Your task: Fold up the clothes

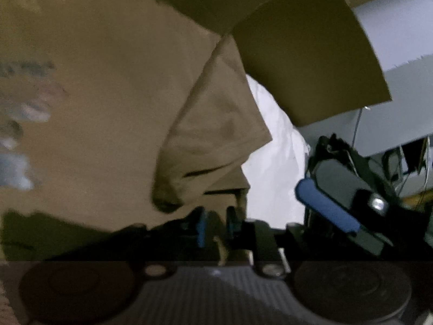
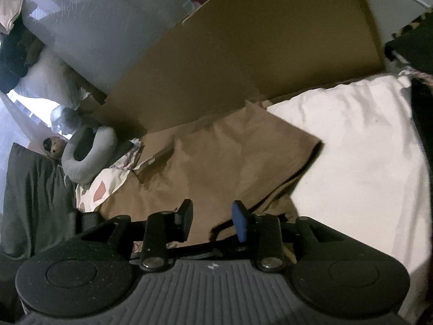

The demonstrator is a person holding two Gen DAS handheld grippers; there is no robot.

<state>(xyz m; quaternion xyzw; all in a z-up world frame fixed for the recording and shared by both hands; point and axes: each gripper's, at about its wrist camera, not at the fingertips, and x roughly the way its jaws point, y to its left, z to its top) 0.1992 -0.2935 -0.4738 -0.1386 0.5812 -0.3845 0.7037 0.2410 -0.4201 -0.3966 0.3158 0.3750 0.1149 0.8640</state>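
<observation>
Left claw [image 1: 216,223] clamped on tan t-shirt [image 1: 108,94] hem, right claw [image 2: 213,223] apart above it, white bedsheet [image 2: 365,149] beneath.

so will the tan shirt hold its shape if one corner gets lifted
Probably not. The shirt creases and drapes softly over the white bedding, so it looks floppy. In the left wrist view its sleeve hangs folded on itself, so a lifted corner would likely sag. It seems thin and light, and may slide when pushed.
</observation>
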